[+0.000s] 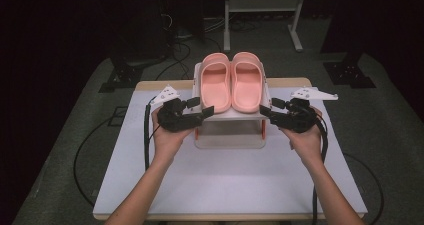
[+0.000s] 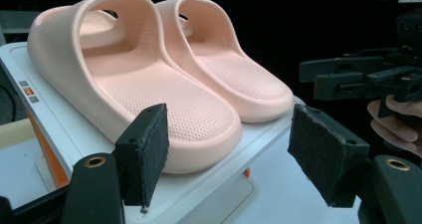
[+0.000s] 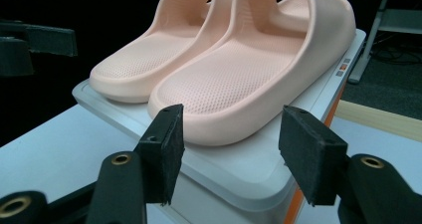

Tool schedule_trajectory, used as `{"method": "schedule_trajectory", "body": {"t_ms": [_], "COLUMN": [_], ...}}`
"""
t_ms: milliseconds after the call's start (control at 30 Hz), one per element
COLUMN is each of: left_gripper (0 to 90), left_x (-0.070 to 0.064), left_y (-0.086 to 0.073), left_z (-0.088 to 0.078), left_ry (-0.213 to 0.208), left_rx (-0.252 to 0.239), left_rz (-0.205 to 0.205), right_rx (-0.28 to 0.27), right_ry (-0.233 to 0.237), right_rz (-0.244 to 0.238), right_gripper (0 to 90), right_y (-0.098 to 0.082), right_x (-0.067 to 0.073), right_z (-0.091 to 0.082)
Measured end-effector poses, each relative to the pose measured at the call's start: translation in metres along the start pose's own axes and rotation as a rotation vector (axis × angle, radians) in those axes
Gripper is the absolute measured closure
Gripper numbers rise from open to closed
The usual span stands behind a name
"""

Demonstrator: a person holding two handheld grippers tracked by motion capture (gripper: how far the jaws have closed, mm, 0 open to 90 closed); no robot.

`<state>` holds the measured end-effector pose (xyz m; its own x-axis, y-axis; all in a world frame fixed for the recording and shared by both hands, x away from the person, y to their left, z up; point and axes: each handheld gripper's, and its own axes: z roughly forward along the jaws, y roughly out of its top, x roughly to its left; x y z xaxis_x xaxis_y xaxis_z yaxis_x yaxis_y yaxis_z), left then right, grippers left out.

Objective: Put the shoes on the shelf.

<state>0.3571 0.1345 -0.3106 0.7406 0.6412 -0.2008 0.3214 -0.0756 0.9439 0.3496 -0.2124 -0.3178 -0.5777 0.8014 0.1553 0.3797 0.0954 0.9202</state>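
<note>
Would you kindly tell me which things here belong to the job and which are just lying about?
In the job:
- left slipper
- right slipper
- white stand
- left tool
- right tool

Lying about:
- floor cables
- white frame

Dark lab: floor cables (image 1: 172, 50), stand bases (image 1: 350, 72).

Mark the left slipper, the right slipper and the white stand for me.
left slipper (image 1: 215, 87), high view, footbed.
right slipper (image 1: 247, 85), high view, footbed.
white stand (image 1: 230, 135), high view, lower front shelf.
</note>
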Motion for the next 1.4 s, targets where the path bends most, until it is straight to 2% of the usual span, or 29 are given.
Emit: {"method": "schedule_trajectory", "body": {"t_ms": [467,633,967,1400], "left_gripper": [30.7,30.3,30.0,28.2], "left_x": [-0.01,-0.013,-0.011,-0.005], "left_y": [-0.011,-0.016,-0.03,-0.052], "left_z": [-0.007,-0.008,-0.011,-0.011], "left_ry": [-0.017,-0.024,-0.023,-0.048], "left_rx": [-0.007,0.001,0.004,0.015], "left_rz": [0.007,0.024,0.014,-0.025], "right_rx": [0.001,0.01,0.02,0.031], "right_ry": [0.01,0.014,0.012,0.009], "right_rz": [0.008,0.011,0.019,0.027], "right_gripper": [42.2,41.9,41.2,38.6], "right_y": [-0.016,-0.023,-0.036,-0.056], "right_x": [0.0,0.0,-0.001,-0.006], "right_z": [-0.01,-0.011,-0.015,-0.016]}}
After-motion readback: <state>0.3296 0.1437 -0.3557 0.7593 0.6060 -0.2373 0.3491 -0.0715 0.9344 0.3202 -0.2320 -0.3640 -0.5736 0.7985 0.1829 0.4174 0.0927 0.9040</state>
